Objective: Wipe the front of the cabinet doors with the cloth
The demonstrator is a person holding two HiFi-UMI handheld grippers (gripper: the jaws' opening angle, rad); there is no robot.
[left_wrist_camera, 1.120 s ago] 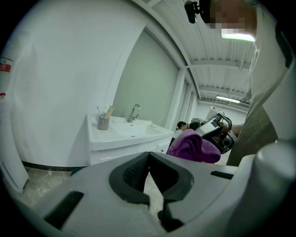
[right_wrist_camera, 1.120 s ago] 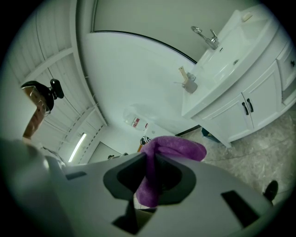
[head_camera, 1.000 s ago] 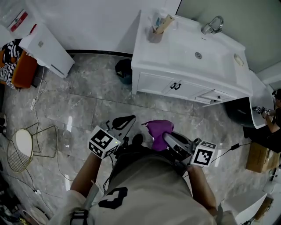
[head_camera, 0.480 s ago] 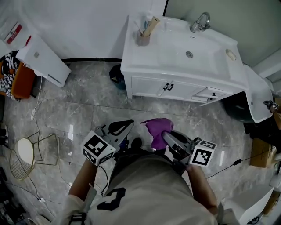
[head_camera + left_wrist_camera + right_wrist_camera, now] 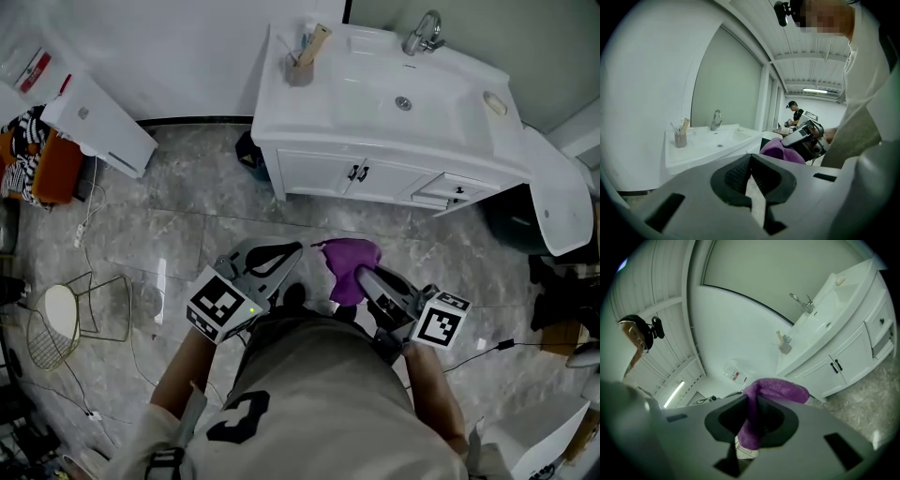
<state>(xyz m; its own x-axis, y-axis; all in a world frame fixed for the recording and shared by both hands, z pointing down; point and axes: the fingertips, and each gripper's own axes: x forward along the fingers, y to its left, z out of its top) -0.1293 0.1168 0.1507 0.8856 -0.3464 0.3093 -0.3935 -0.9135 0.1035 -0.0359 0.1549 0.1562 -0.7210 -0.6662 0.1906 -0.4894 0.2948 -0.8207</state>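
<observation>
A purple cloth is pinched in my right gripper, whose jaws are shut on it; the cloth folds over the jaw tips in the right gripper view. My left gripper is shut with nothing between its jaws, held beside the right one above the floor. The white cabinet doors with two dark handles sit under the basin, well ahead of both grippers; the cabinet doors also show in the right gripper view. The purple cloth and the right gripper appear in the left gripper view.
A white vanity basin with a tap and a cup of brushes tops the cabinet. A drawer stands slightly out at the right. A dark bin sits left of the cabinet. A wire stool and cables lie at the left.
The vanity has shifted left and upward in the head view as the head turned. Both grippers have edged slightly forward and right, with the cloth still held.
</observation>
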